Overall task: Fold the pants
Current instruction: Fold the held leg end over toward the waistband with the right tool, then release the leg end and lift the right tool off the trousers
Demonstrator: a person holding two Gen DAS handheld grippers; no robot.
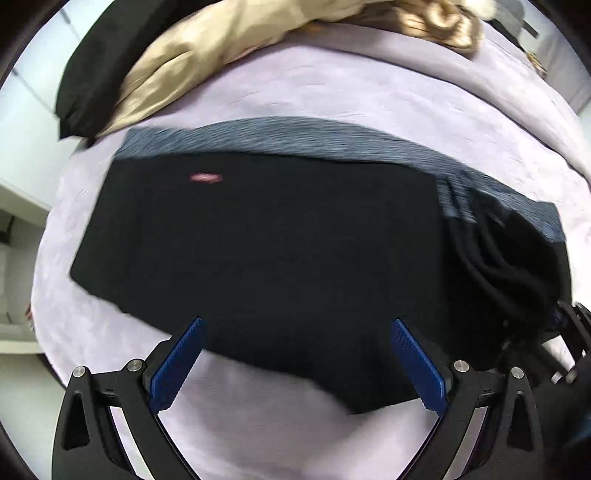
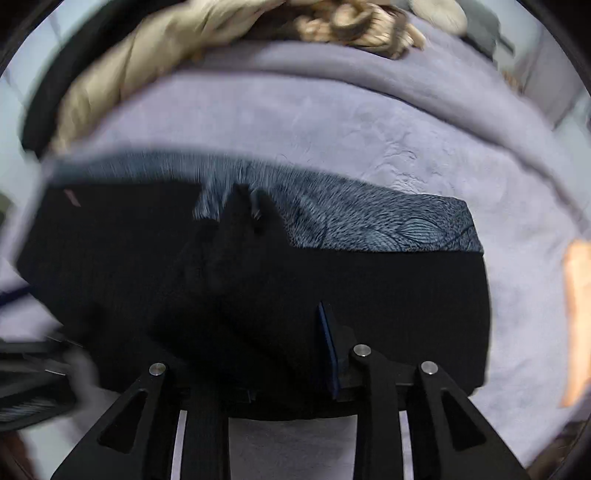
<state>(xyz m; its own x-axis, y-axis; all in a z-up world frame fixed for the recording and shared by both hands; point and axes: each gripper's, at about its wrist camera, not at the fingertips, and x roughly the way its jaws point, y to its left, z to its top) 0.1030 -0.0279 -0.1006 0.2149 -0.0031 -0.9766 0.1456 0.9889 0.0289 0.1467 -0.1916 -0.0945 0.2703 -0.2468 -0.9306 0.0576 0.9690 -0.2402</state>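
Black pants (image 1: 258, 251) lie on a lilac bedspread (image 1: 332, 96), on top of a blue-grey patterned garment (image 1: 295, 133). A small pink label (image 1: 205, 178) shows on the pants. My left gripper (image 1: 297, 354) is open, its blue pads spread over the near edge of the pants, holding nothing. At the right the black fabric is bunched into folds (image 1: 509, 266). In the right wrist view the pants (image 2: 388, 295) fill the middle, with the patterned garment (image 2: 369, 221) behind. My right gripper (image 2: 280, 354) is shut on a raised bunch of black pants fabric; only its right pad (image 2: 328, 350) shows.
A beige satin cloth (image 1: 177, 70) and a black item (image 1: 92, 70) lie at the far left of the bed. A brown furry heap (image 2: 362, 22) lies at the far edge. An orange blurred object (image 2: 576, 317) shows at the right.
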